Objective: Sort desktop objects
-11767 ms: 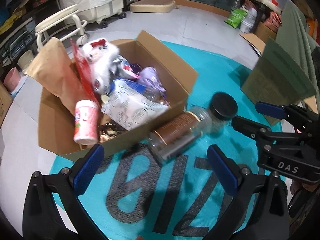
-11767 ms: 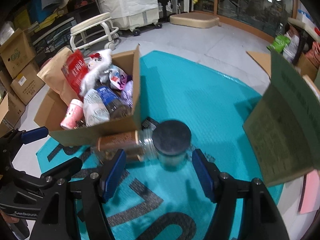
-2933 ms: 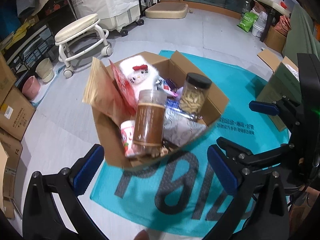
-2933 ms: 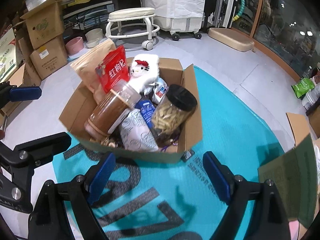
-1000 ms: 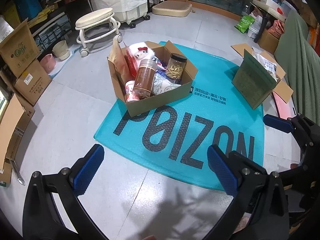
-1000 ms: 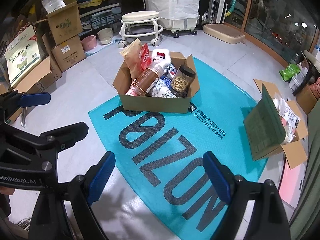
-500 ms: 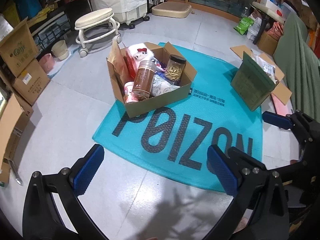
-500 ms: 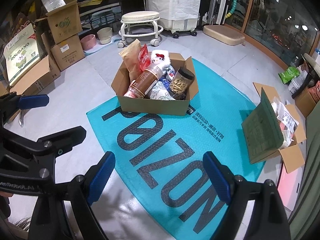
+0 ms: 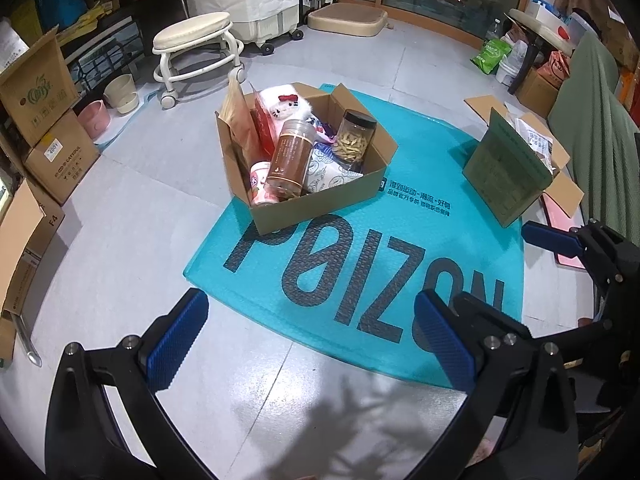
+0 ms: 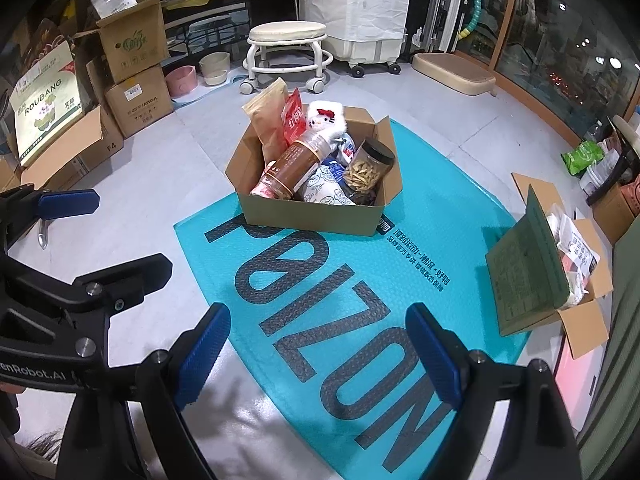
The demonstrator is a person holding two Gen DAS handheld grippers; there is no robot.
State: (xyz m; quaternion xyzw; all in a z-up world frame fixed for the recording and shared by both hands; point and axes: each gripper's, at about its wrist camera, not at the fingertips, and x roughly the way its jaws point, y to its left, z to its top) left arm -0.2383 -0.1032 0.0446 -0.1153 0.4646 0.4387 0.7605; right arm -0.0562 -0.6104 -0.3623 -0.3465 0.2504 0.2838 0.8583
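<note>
Our box [image 9: 320,204] sits at the mat's [image 9: 420,240] far end, packed with a brown jar [image 9: 290,158], a snack jar [image 9: 356,140] and a plush [image 9: 286,104]. Our left gripper [image 9: 308,340] and right gripper [image 10: 316,356] hang spread wide, empty, well short of it. Bare mat lies between. A green box [image 10: 528,268] stands at the right edge, a stool [image 10: 286,46] behind.

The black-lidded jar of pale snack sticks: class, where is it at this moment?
In the left wrist view the black-lidded jar stands upright in the right-hand part of the open cardboard box on the teal mat, just right of the leaning brown-labelled jar.
</note>
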